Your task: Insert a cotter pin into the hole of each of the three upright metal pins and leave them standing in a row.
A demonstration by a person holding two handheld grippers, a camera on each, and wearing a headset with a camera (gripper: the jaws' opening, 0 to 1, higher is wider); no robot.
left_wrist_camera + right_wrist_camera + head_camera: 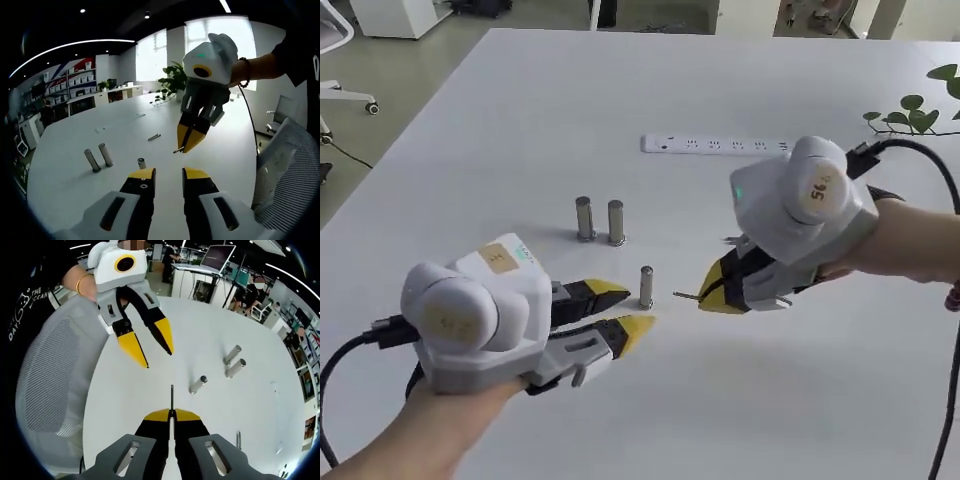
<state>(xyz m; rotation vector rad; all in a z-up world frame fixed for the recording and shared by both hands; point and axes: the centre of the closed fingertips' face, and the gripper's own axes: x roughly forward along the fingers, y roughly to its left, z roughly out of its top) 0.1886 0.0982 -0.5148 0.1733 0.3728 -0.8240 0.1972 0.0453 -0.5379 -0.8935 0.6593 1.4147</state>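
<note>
Three short metal pins stand upright on the white table: two side by side (pixel 585 218) (pixel 616 222) and a third (pixel 646 287) nearer me, apart from them. My right gripper (pixel 705 295) is shut on a thin cotter pin (pixel 171 397) that sticks out past its yellow tips toward the near metal pin (pixel 198 385), a short gap away. My left gripper (pixel 635 305) is open and holds nothing; its tips lie just left of and below that pin (pixel 142 163). The right gripper (pixel 192 135) hangs above the table in the left gripper view.
A loose cotter pin (pixel 154 137) lies on the table beyond the right gripper. A white power strip (pixel 715 145) lies farther back and a plant (pixel 920 110) reaches in at the far right. A mesh chair (pixel 55 375) stands at the table's near side.
</note>
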